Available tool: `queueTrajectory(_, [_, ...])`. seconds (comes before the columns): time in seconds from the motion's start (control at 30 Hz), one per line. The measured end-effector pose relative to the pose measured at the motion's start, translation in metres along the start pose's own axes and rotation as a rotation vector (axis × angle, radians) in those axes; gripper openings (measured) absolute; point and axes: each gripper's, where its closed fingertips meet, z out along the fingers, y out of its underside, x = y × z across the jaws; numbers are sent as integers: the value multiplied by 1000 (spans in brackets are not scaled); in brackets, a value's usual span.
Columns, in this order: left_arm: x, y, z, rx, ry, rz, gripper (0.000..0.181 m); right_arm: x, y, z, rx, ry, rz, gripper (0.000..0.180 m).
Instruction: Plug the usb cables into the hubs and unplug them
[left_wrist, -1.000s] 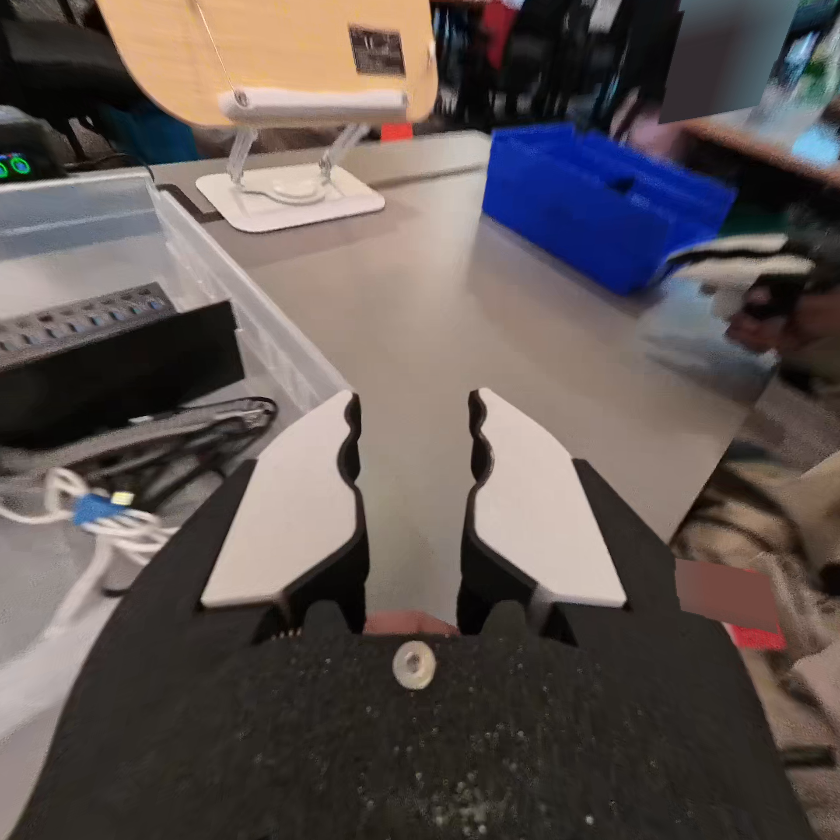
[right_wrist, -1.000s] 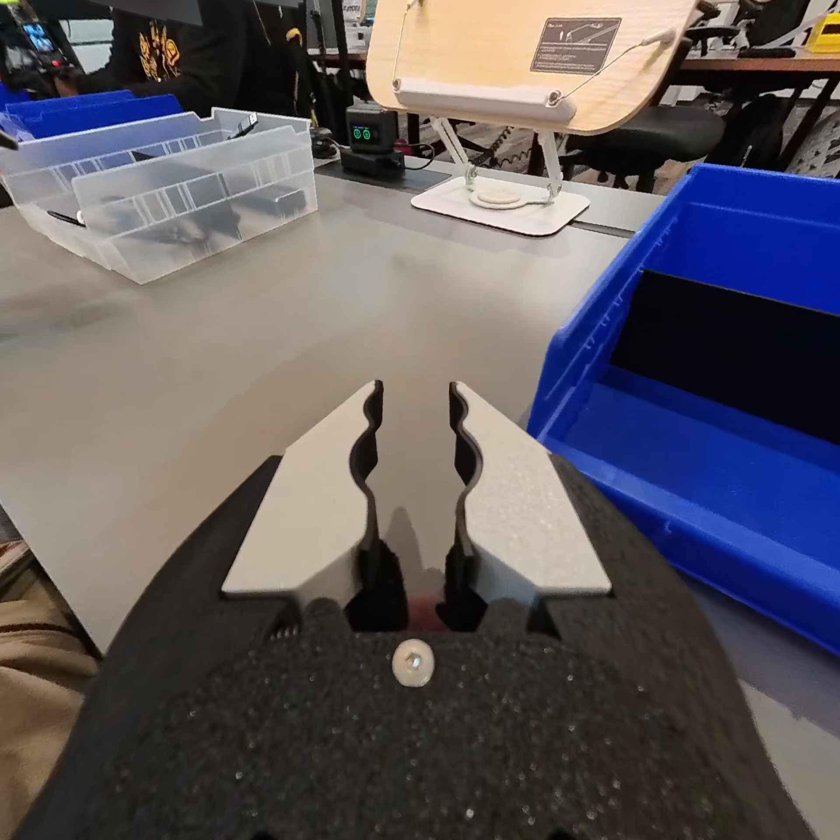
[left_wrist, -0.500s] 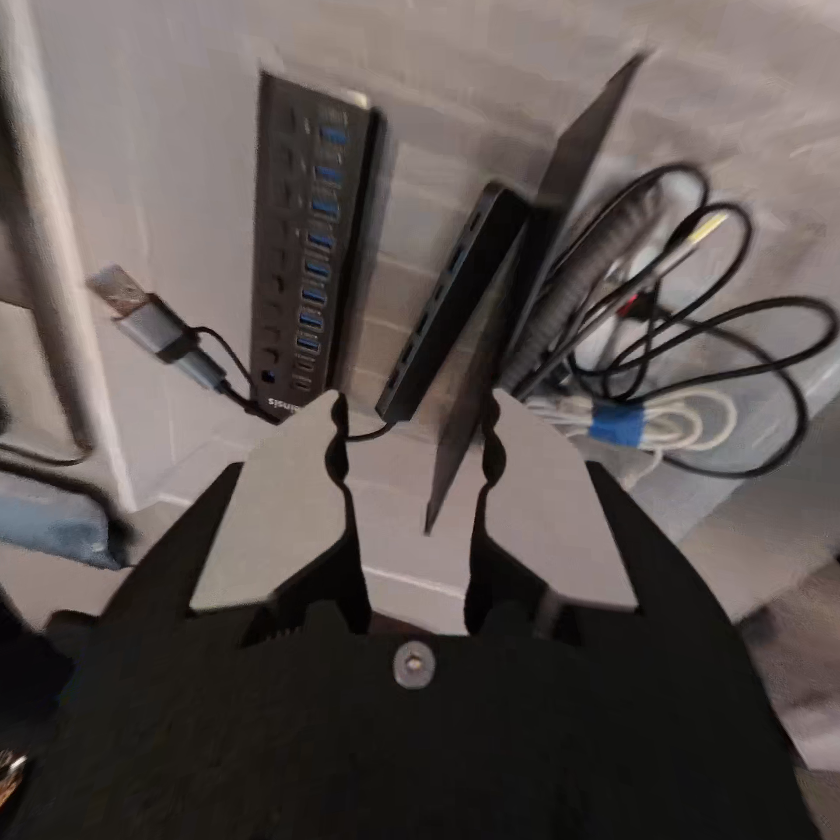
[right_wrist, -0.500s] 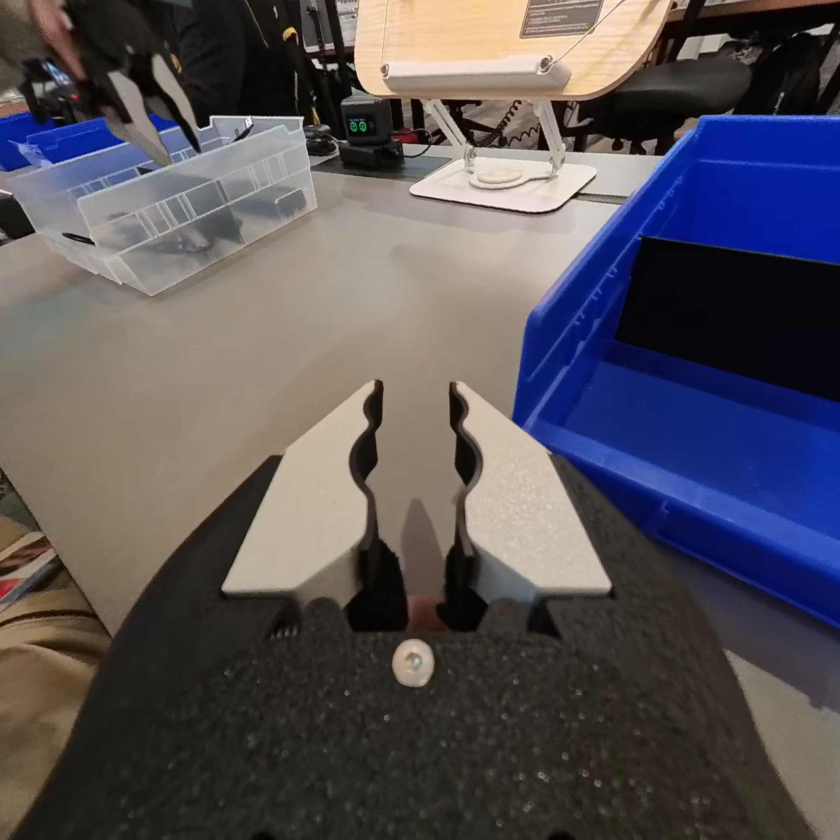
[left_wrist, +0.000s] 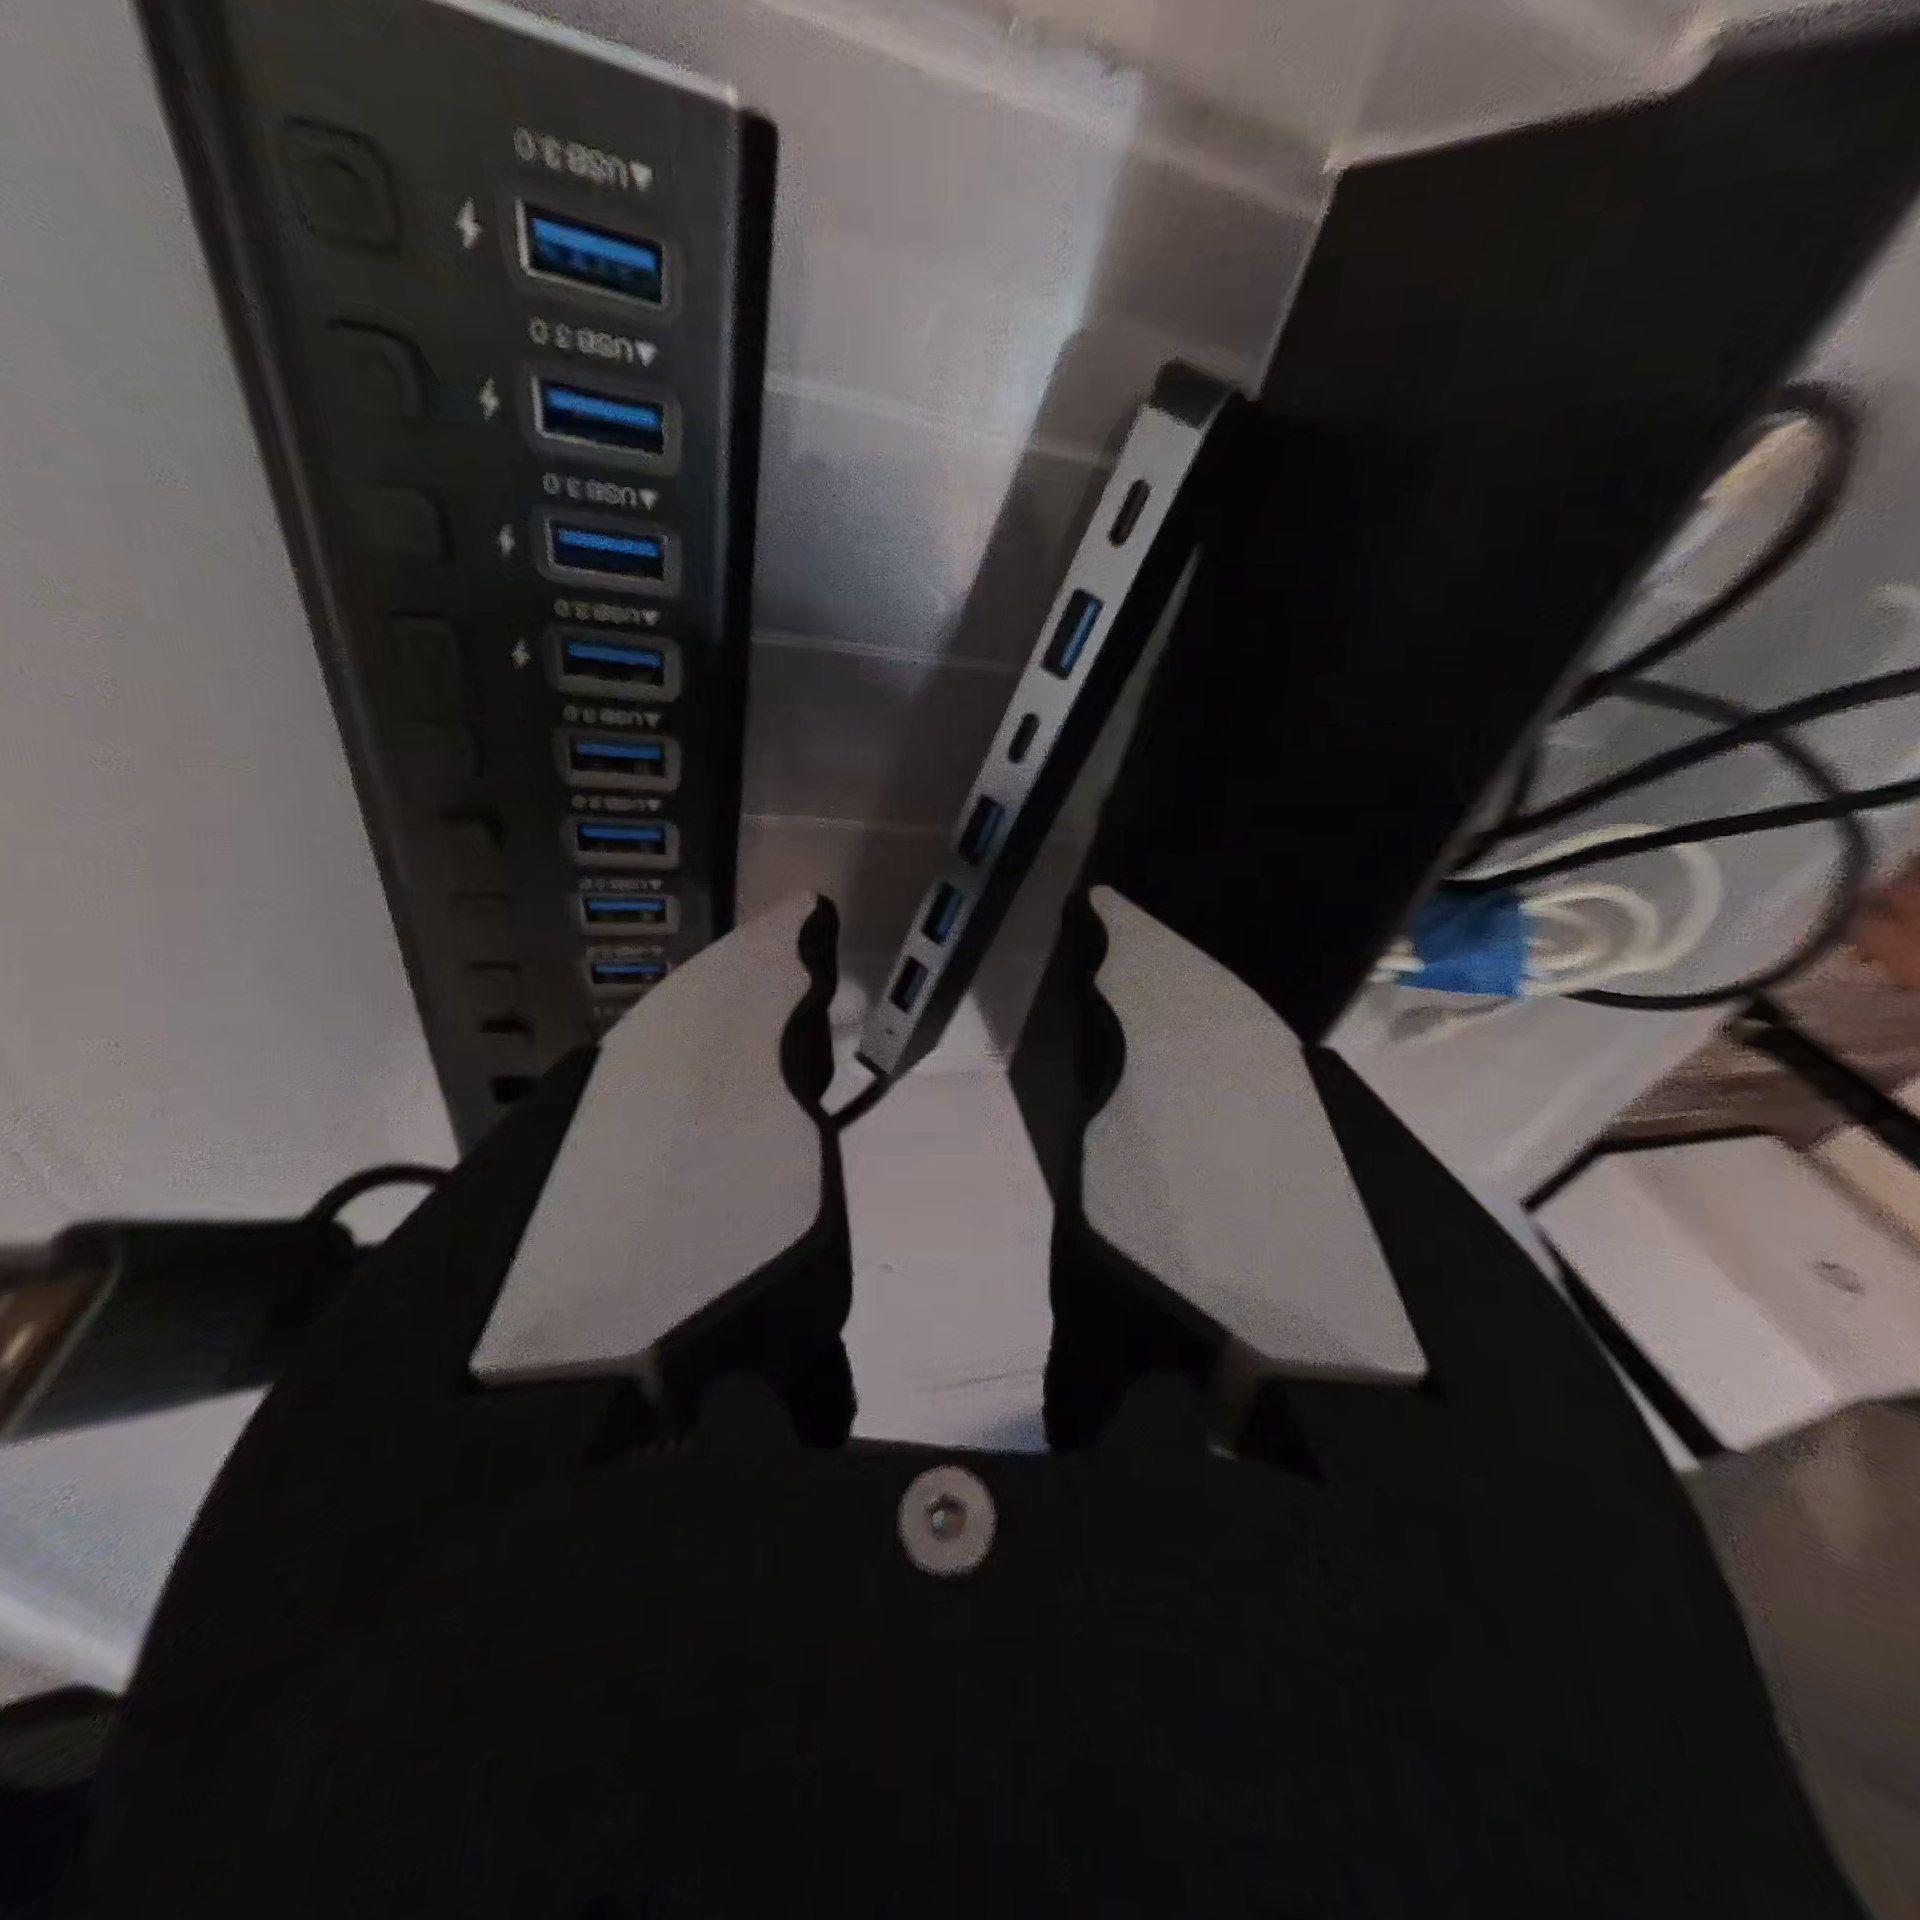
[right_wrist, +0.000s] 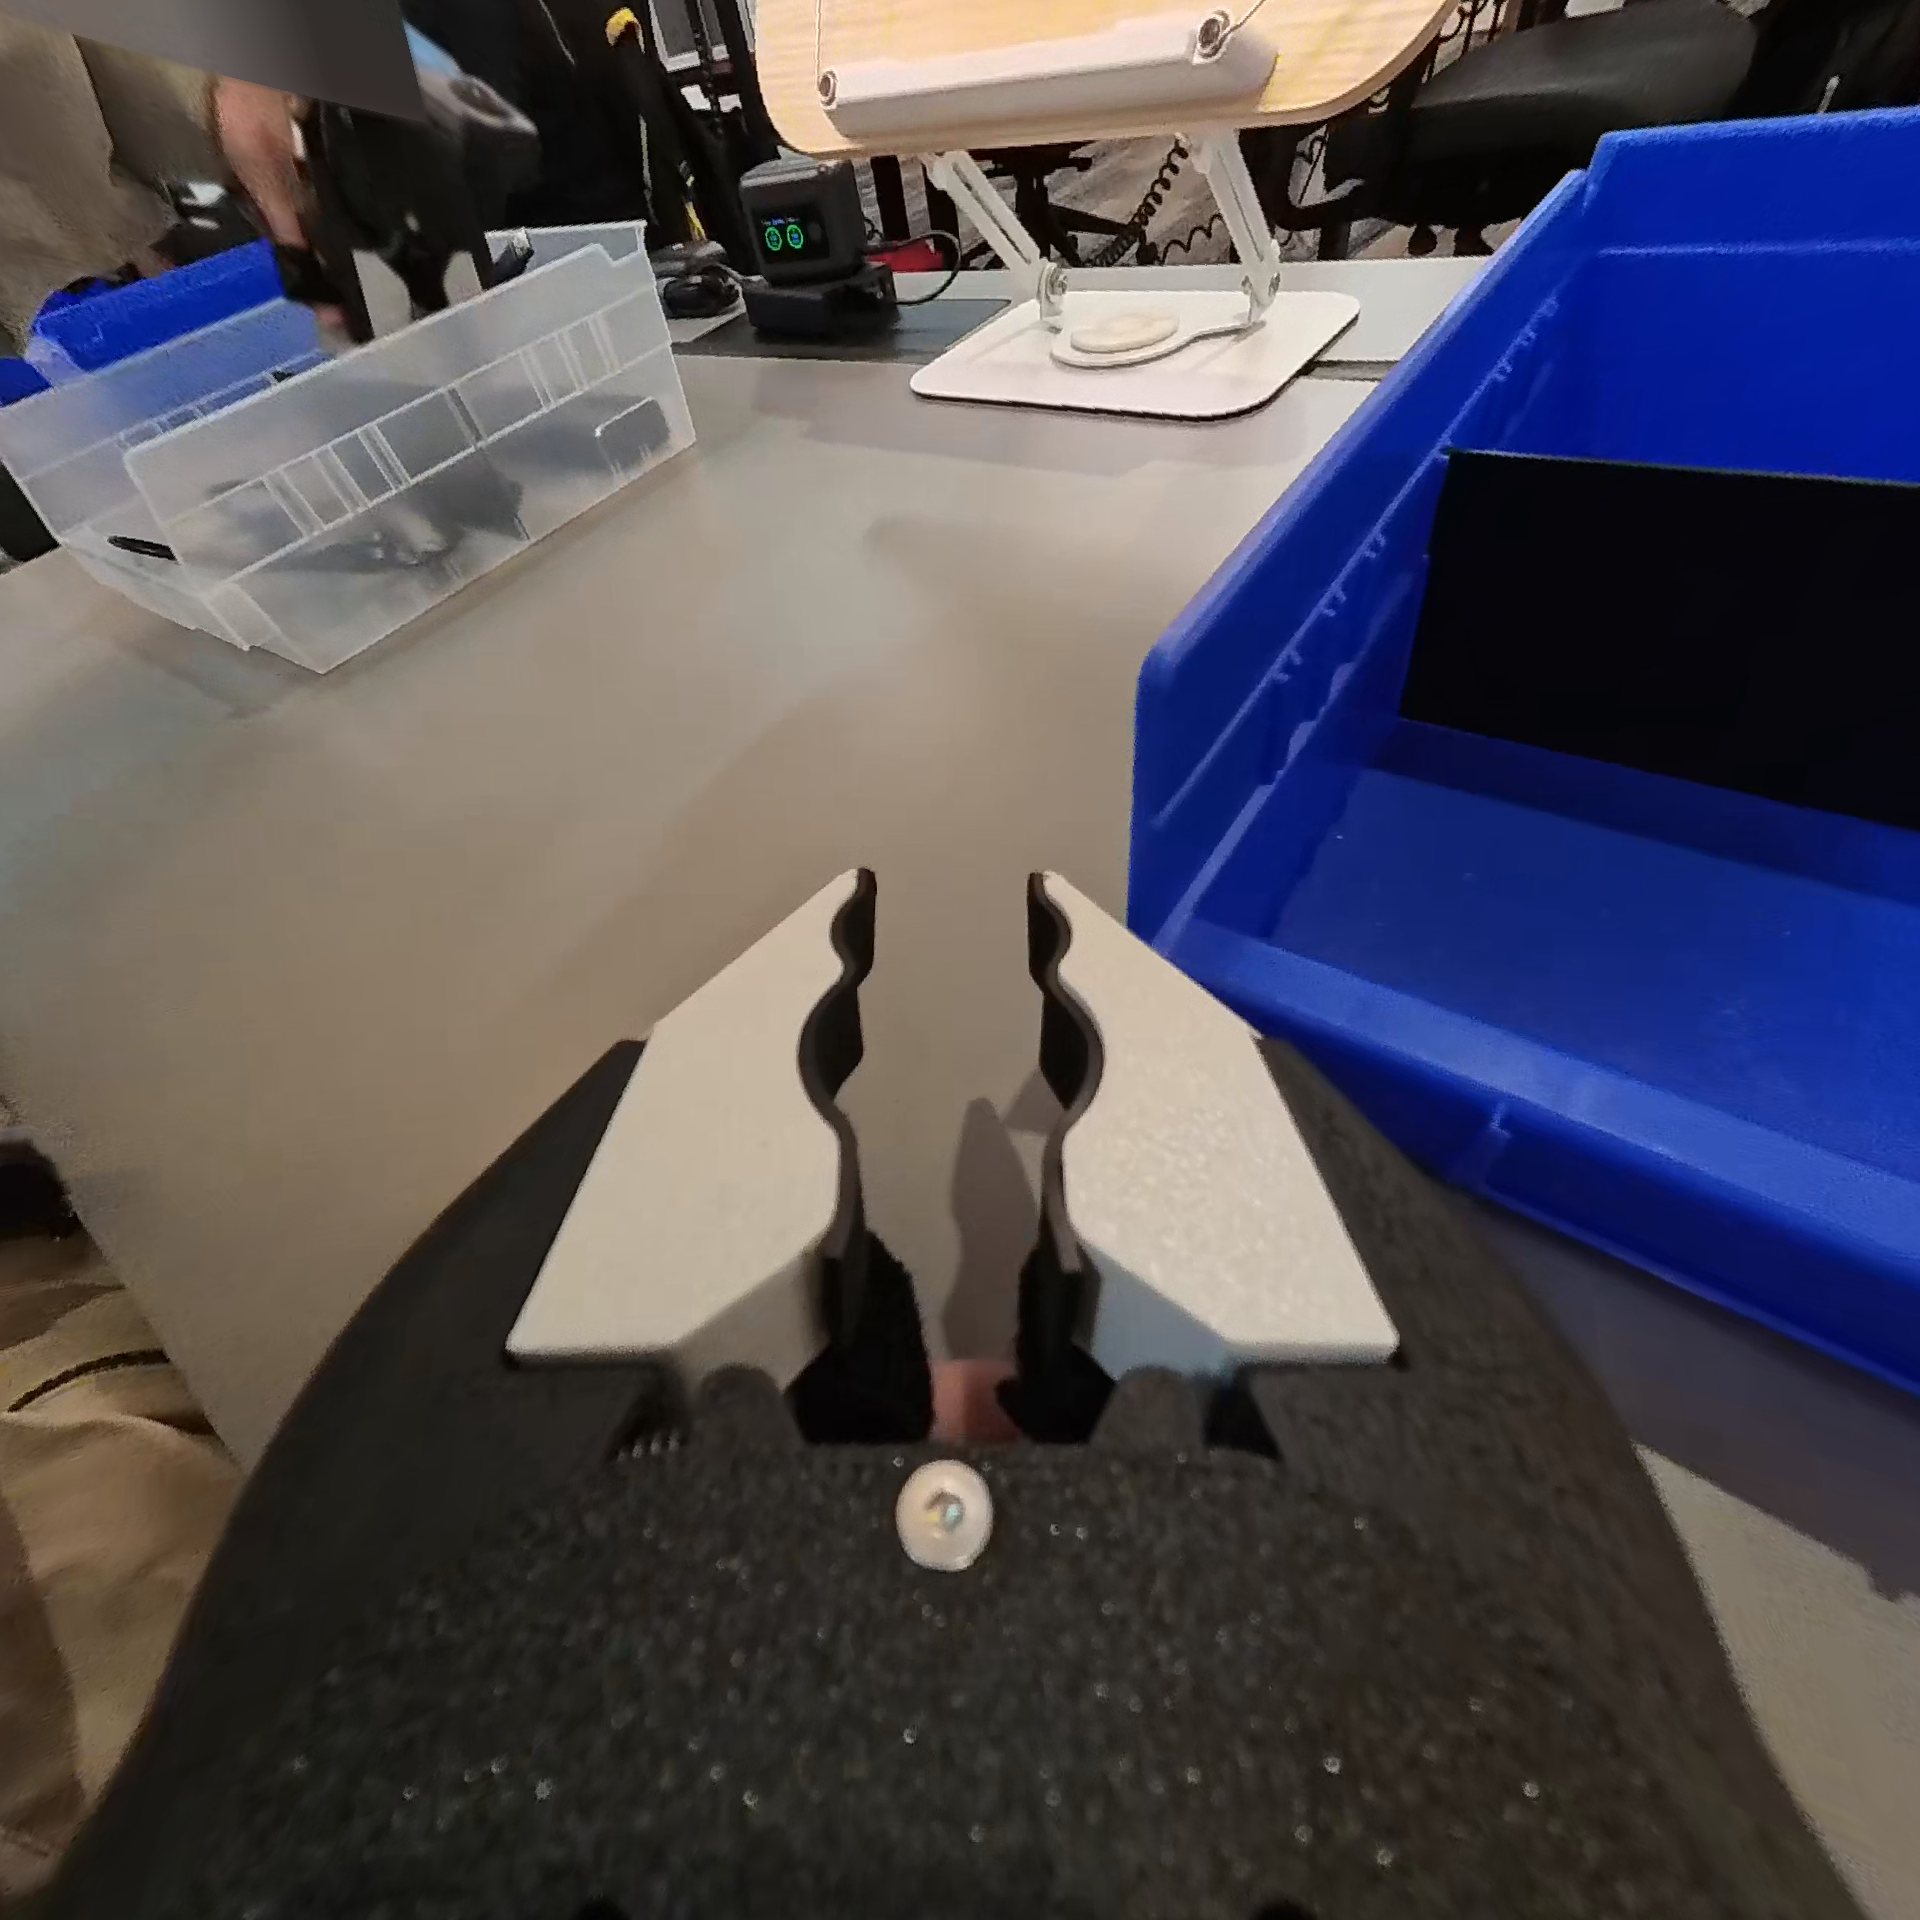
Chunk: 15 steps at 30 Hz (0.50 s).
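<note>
In the left wrist view my left gripper is open and empty, pointing down into the clear bin. A long black hub with a row of blue ports lies at the left. A slim grey hub leans on a black divider, and its near end sits between my fingertips. A dark USB plug lies at the lower left. Black cables and a white coil with a blue tie lie beyond the divider. My right gripper is open and empty, low over the grey table.
In the right wrist view a blue bin with a black divider stands close at the right. The clear bin sits far left with the other gripper above it. A wooden board on a white stand and a small black device are at the back. The grippers' ends are close to 55 cm from one another.
My left gripper swung from the table down into the clear bin and has closed in on the two hubs. My right gripper has shifted a little and stays open.
</note>
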Motion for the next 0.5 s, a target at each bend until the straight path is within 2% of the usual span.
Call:
queueTrajectory(0.07, [0,2,10,-25,-9,18,41,-2,1,1,-6,-9,1,28])
queueTrajectory(0.17, [5,11,20,-84,52,15,27,-4,2,1,-10,-16,-5,29])
queueTrajectory(0.23, [7,8,18,-53,40,47,20,-4,1,1,-6,-18,-6,28])
queueTrajectory(0.3, [2,0,6,9,-64,103,11,-5,0,0,2,-21,-2,28])
queueTrajectory(0.5, [5,-11,-73,121,-444,130,11,-16,-2,1,8,-38,-55,28])
